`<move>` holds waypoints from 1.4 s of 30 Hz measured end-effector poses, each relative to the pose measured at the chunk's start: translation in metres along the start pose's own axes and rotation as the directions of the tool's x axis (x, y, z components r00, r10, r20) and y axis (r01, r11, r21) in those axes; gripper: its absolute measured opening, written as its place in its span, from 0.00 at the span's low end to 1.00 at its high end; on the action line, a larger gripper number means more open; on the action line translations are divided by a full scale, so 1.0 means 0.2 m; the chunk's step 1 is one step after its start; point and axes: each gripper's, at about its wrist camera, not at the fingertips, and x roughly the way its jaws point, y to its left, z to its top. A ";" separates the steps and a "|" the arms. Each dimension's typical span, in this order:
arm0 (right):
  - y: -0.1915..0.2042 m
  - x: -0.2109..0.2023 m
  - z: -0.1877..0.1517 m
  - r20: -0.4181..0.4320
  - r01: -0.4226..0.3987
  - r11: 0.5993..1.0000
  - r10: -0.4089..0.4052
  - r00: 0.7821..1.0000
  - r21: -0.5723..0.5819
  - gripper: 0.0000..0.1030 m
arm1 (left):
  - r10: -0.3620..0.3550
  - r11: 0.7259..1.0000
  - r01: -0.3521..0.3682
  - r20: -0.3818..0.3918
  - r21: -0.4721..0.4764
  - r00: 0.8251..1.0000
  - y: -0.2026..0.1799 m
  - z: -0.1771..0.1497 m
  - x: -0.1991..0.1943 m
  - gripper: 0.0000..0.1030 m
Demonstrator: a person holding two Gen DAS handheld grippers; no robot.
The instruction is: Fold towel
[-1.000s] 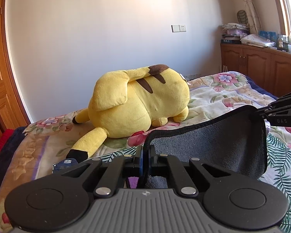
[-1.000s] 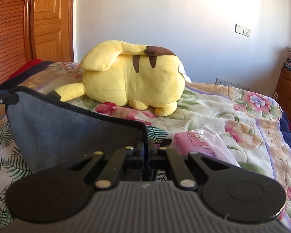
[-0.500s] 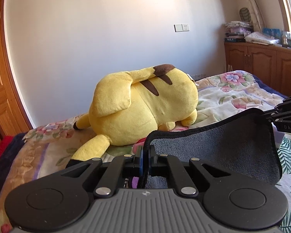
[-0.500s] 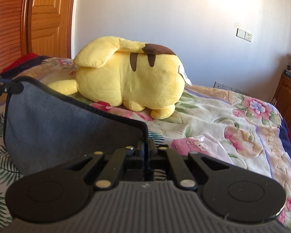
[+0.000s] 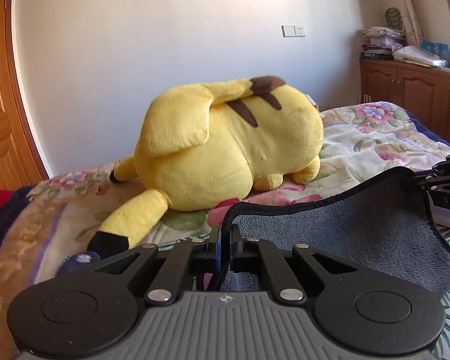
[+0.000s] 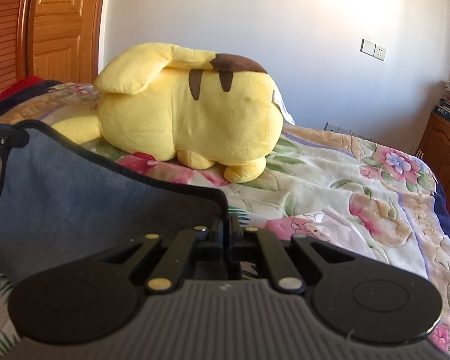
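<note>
The left gripper (image 5: 223, 246) pinches one corner of the gray towel (image 5: 345, 234). The right gripper (image 6: 228, 234) pinches the other corner. The towel hangs between them, maybe touching the flowery bed cover (image 6: 345, 186), near a yellow Pikachu plush (image 5: 225, 150).

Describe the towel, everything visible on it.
The towel is grey, plush like microfibre, with a dark stitched border. It is held up by two corners: the left gripper has its jaws shut on one corner, the right gripper on the other, so the top edge sags slightly between them. The cloth hangs down from that edge over the floral bedspread; whether its lower end touches the bed is hidden. The yellow plush toy lies beyond it, apart from it.
</note>
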 end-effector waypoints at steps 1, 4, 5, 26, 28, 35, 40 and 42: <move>0.01 0.02 -0.01 -0.005 0.002 1.000 -0.002 1.000 -0.004 0.04 | 0.002 1.000 -0.002 -0.005 -0.004 1.000 0.00 -0.01 0.02 0.00; 0.02 0.06 -0.03 -0.020 0.009 1.000 -0.009 1.000 -0.011 0.04 | 0.005 1.000 -0.005 -0.027 -0.008 1.000 0.00 -0.06 0.08 0.00; 0.02 0.08 -0.04 -0.027 0.012 1.000 -0.012 1.000 -0.011 0.04 | 0.008 1.000 -0.008 -0.034 -0.008 0.999 0.00 -0.07 0.10 0.00; 0.02 0.17 -0.12 -0.089 0.051 0.997 -0.046 0.995 0.053 0.40 | -0.003 0.999 0.001 -0.065 -0.036 0.998 0.00 -0.15 0.11 0.24; 0.03 0.15 -0.11 -0.088 0.043 0.998 -0.038 0.995 0.055 0.40 | -0.008 0.999 0.006 -0.065 -0.036 0.998 -0.01 -0.15 0.08 0.29; 0.06 -0.01 -0.06 -0.061 -0.002 0.997 0.006 0.998 0.076 0.40 | -0.023 0.999 0.020 -0.063 -0.043 0.998 -0.06 -0.12 -0.11 0.31; 0.08 -0.16 -0.01 -0.028 -0.027 0.996 0.030 0.999 0.086 0.43 | -0.036 0.998 0.032 -0.057 -0.058 0.998 -0.11 -0.11 -0.25 0.31; 0.08 -0.22 0.01 -0.017 -0.036 0.995 0.038 0.999 0.096 0.43 | -0.038 0.997 0.034 -0.059 -0.062 0.998 -0.12 -0.11 -0.29 0.32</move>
